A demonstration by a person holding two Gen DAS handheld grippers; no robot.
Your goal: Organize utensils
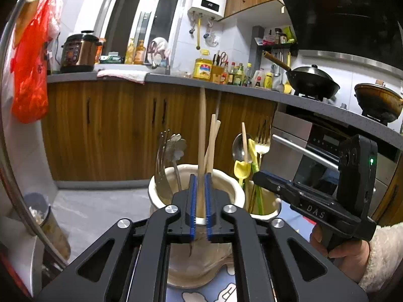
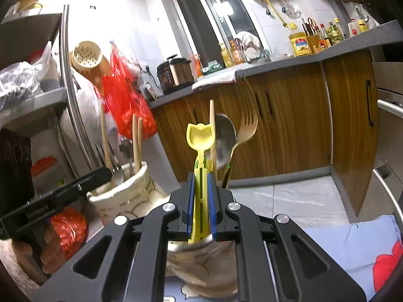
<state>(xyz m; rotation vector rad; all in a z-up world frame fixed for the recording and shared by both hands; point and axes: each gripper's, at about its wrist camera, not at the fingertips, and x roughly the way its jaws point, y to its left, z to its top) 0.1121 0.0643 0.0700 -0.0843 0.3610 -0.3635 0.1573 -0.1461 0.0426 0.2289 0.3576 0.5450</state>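
Note:
My left gripper [image 1: 200, 176] stands over a cream ceramic holder [image 1: 156, 193]. A long wooden utensil [image 1: 202, 130] stands in the holder between its blue pads, with a thin gap on each side. A metal fork [image 1: 161, 166], a flower-shaped utensil [image 1: 176, 146] and chopsticks [image 1: 214, 138] share that holder. My right gripper [image 2: 200, 175] is shut on the handle of an upright yellow plastic spoon [image 2: 200, 136], just above a second holder [image 2: 176, 245]. That holder carries a metal spoon [image 2: 224, 136], a gold fork [image 2: 248, 125] and a wooden stick [image 2: 212, 120].
Both holders stand close together on a blue cartoon-print cloth [image 2: 352, 239]. A hand with a fluffy white sleeve [image 1: 377, 251] holds the right gripper. Wooden cabinets [image 1: 113, 130], a counter and an oven [image 1: 314, 156] lie beyond. A shelf unit [image 2: 30, 100] and red bags stand left.

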